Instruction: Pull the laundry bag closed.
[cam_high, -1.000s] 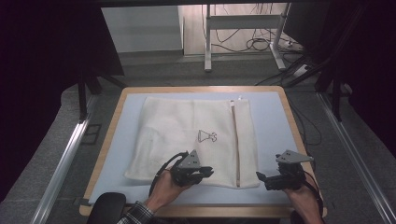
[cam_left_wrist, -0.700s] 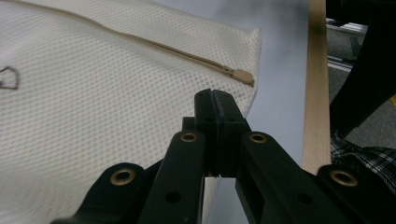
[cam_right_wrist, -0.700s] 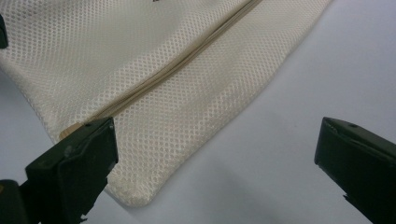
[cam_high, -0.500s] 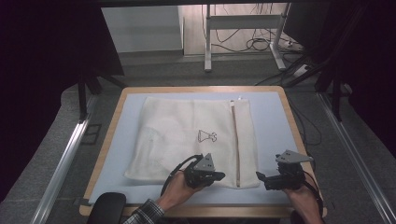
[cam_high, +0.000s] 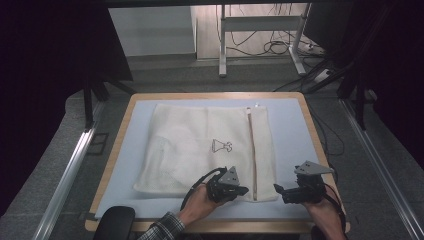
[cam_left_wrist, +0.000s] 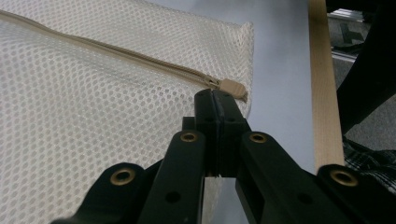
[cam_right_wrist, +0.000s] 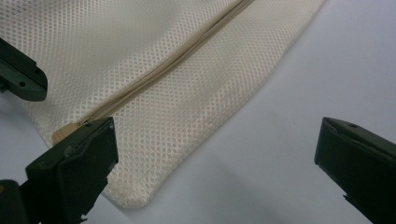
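1. Mesh laundry bag lies flat on the blue-grey mat of the table in the high view, zipper running toward the near edge. The left gripper sits at the bag's near hem just beside the zipper's end; the right gripper rests on the mat close by.
2. Left gripper view: the jaws are pressed together, empty, their tips just short of the tan zipper pull.
3. Right gripper view: jaws spread wide, nothing between them, the bag's corner ahead.

The bag looks light, soft and limp; the small pull tab seems the best hold, with the other gripper pinning the fabric.
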